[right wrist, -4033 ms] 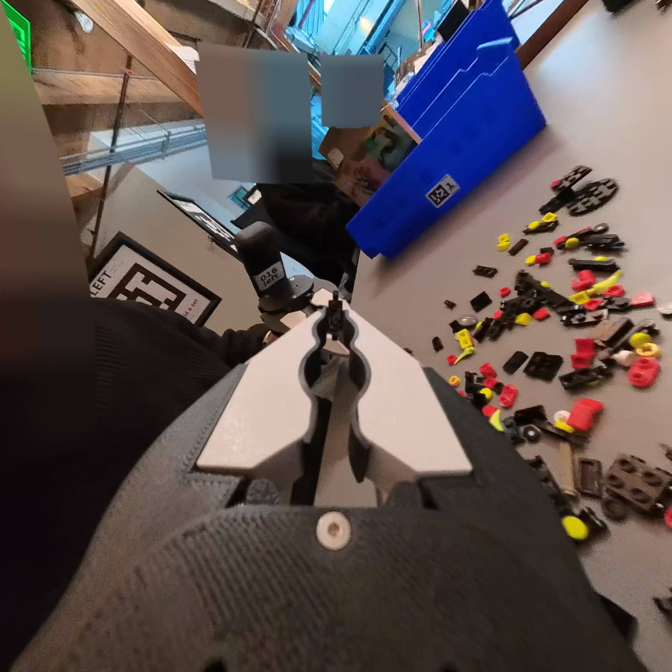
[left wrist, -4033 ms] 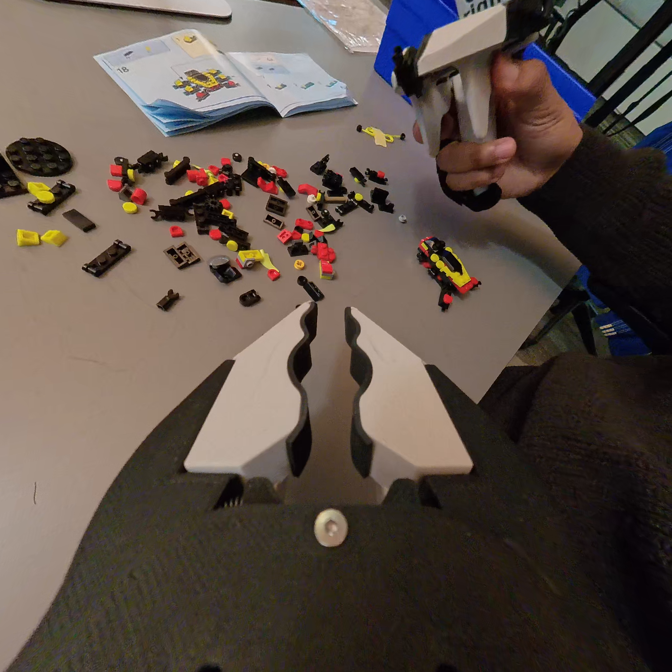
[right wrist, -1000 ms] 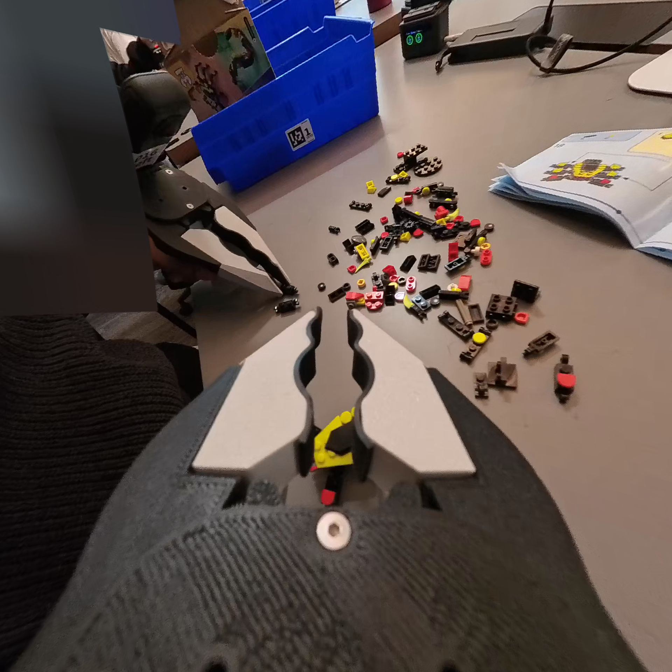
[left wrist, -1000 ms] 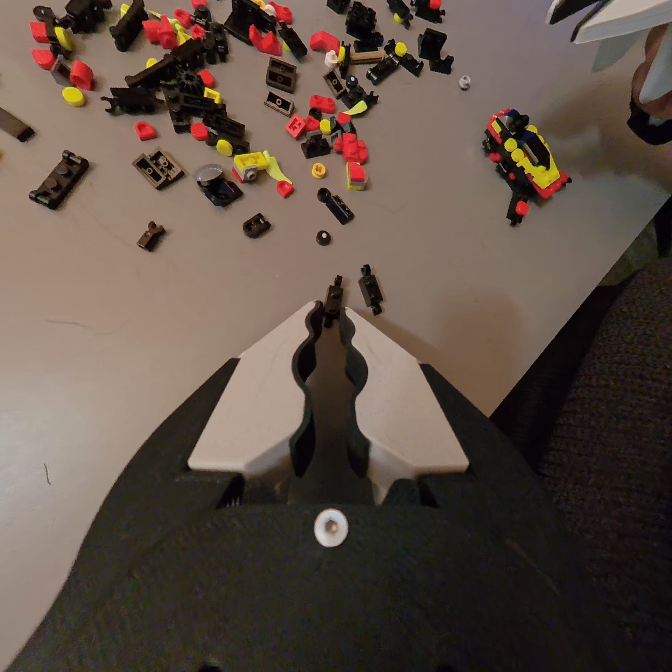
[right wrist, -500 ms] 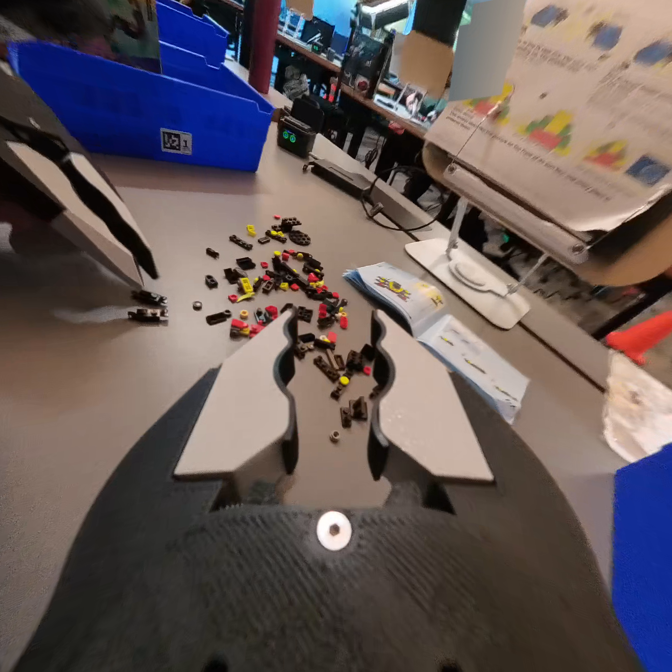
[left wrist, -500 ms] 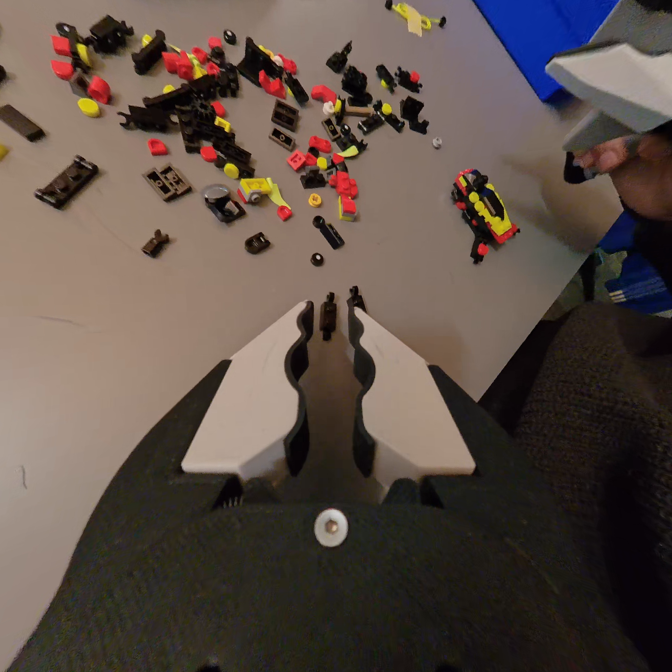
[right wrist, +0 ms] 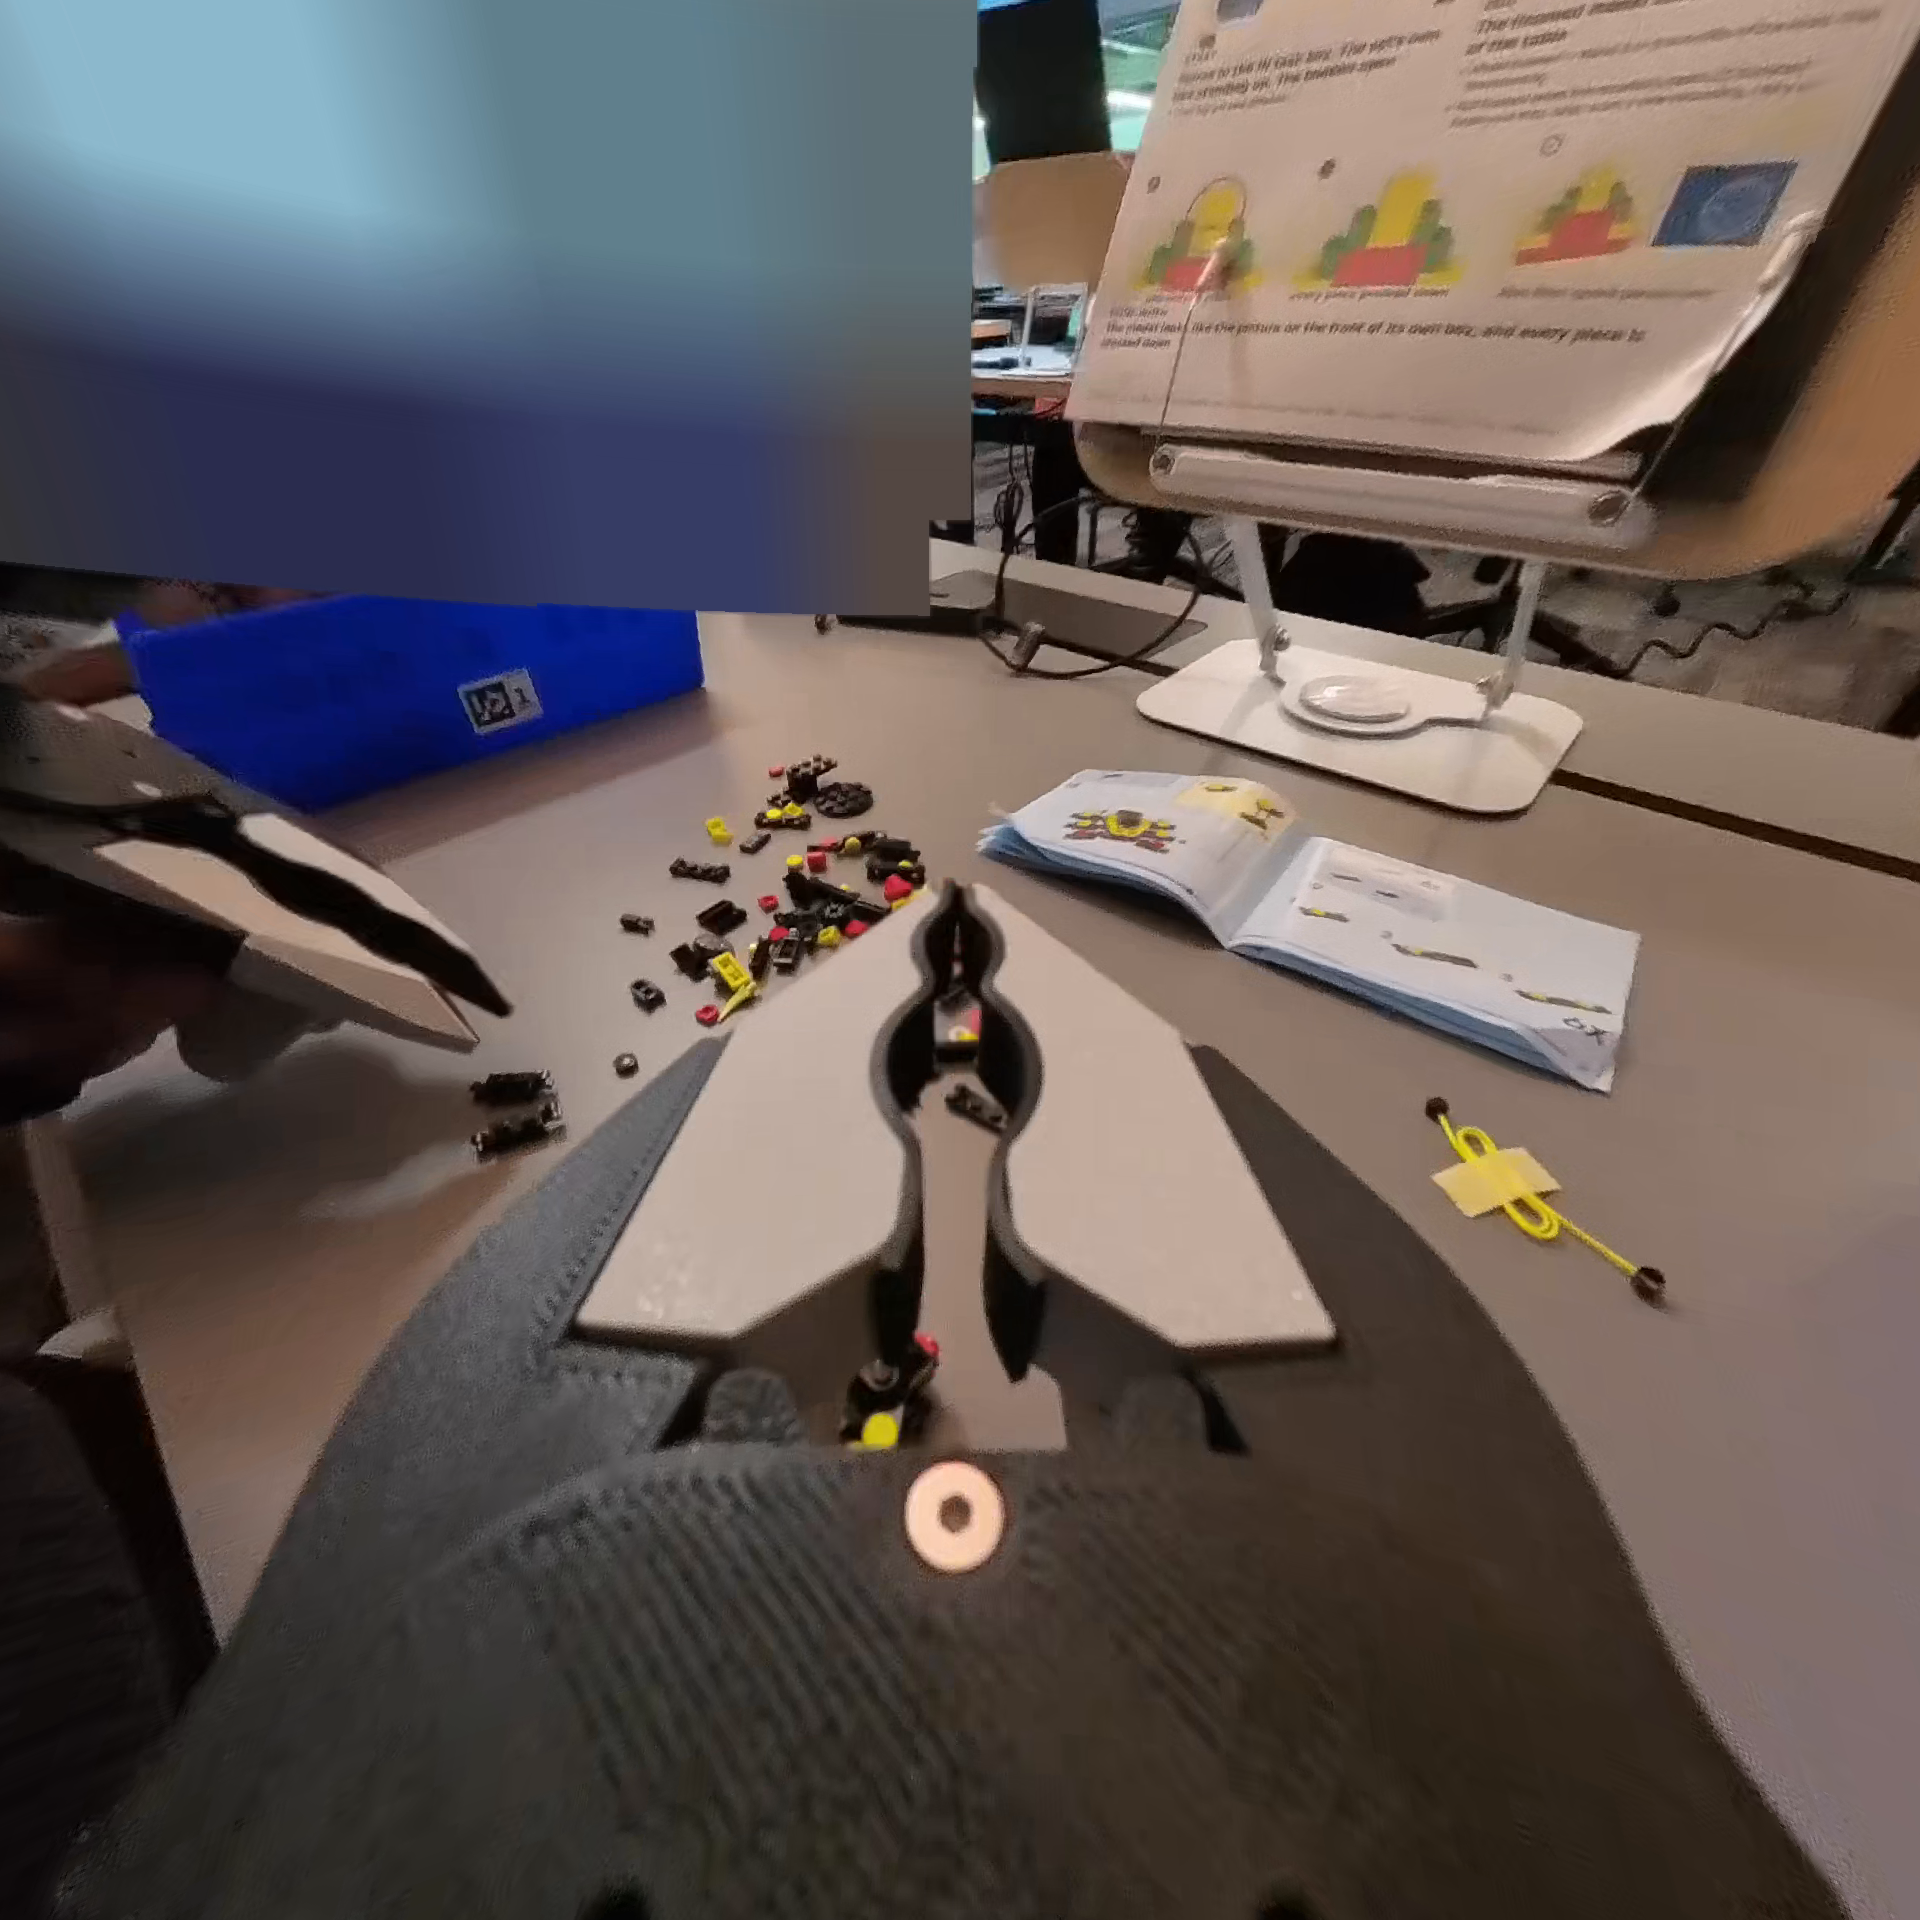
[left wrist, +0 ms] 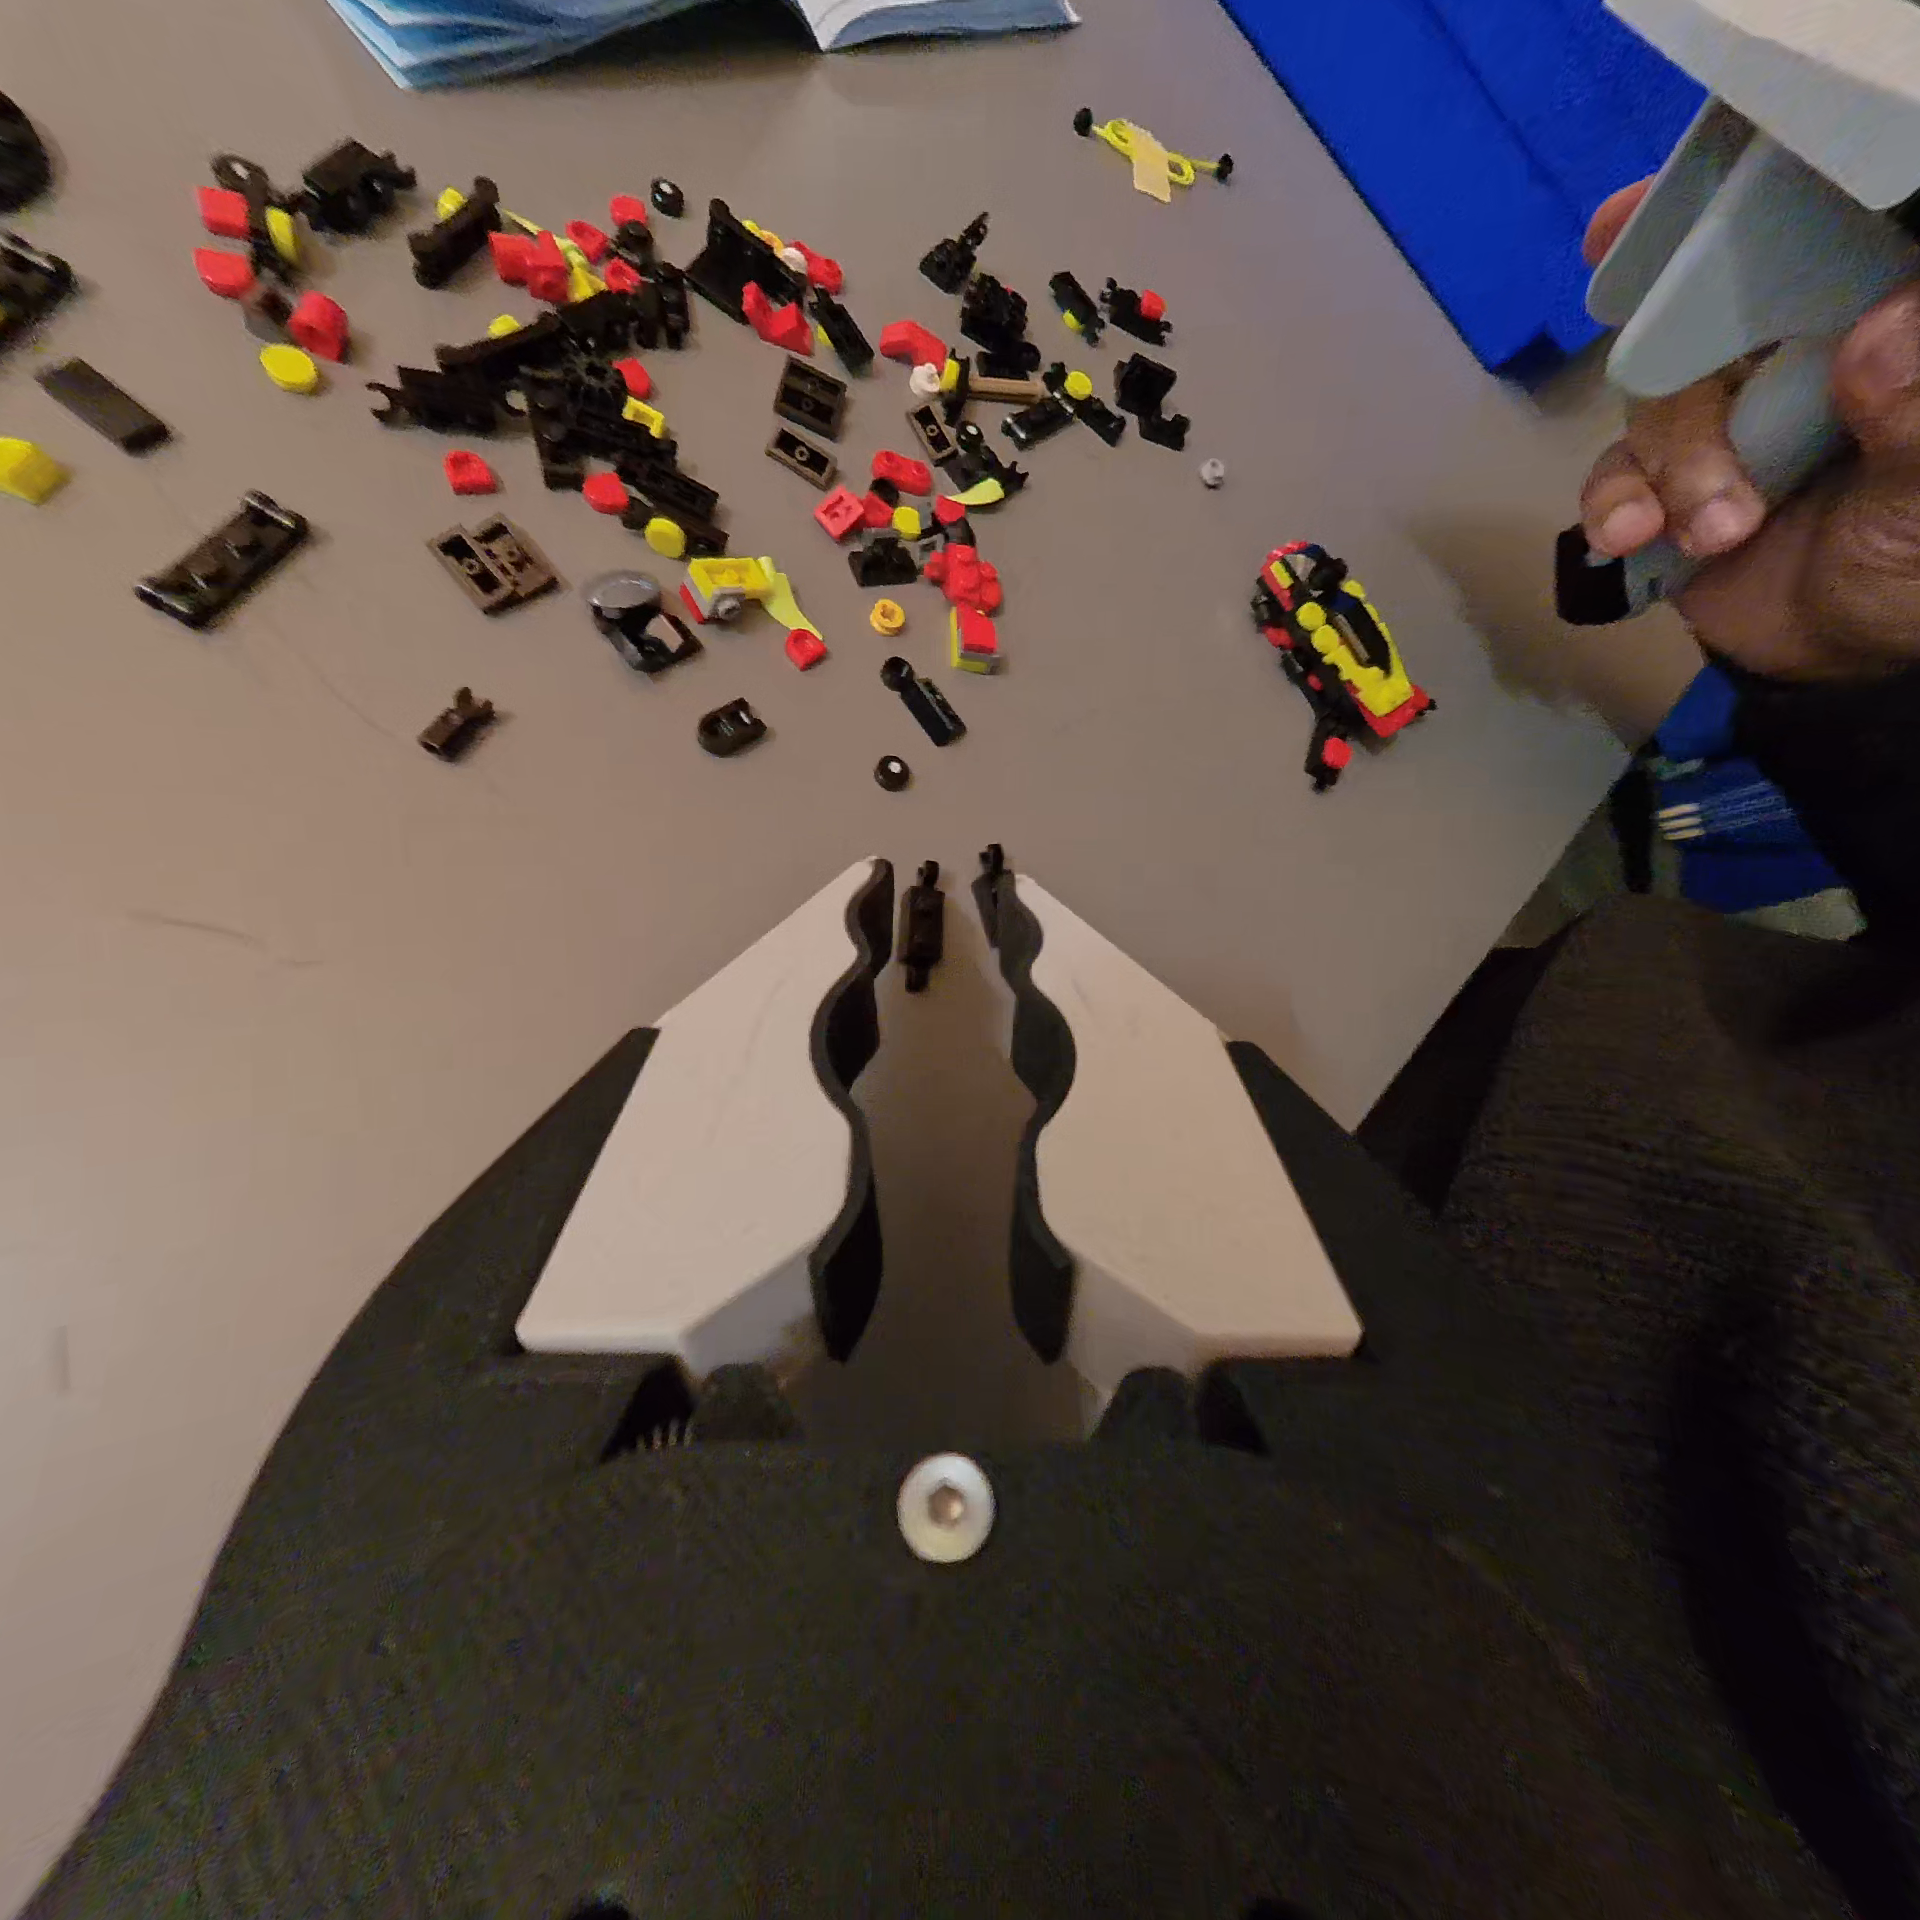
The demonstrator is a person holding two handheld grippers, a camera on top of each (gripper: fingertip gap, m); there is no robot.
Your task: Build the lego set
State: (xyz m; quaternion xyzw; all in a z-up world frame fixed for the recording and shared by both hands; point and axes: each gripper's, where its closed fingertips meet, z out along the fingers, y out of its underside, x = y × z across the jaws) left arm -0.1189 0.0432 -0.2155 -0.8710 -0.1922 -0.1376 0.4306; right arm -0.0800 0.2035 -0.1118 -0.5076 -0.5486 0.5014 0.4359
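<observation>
L gripper (left wrist: 935,883): jaws narrowly parted above grey table (left wrist: 312,1039); small black clip piece (left wrist: 920,925) seen lying between fingertips, unpressed; second black piece (left wrist: 992,868) just beside R fingertip. R gripper (right wrist: 951,904): jaws closed tip to tip, nothing gripped, raised over scattered bricks (right wrist: 810,904), w/ instruction booklet (right wrist: 1351,914) nearby. Part-built model (left wrist: 1340,655) rests near table edge.

The left gripper (left wrist: 940,883) hangs low with jaws slightly parted; the right gripper (right wrist: 951,906), hand-held (left wrist: 1766,499), has jaws closed.
</observation>
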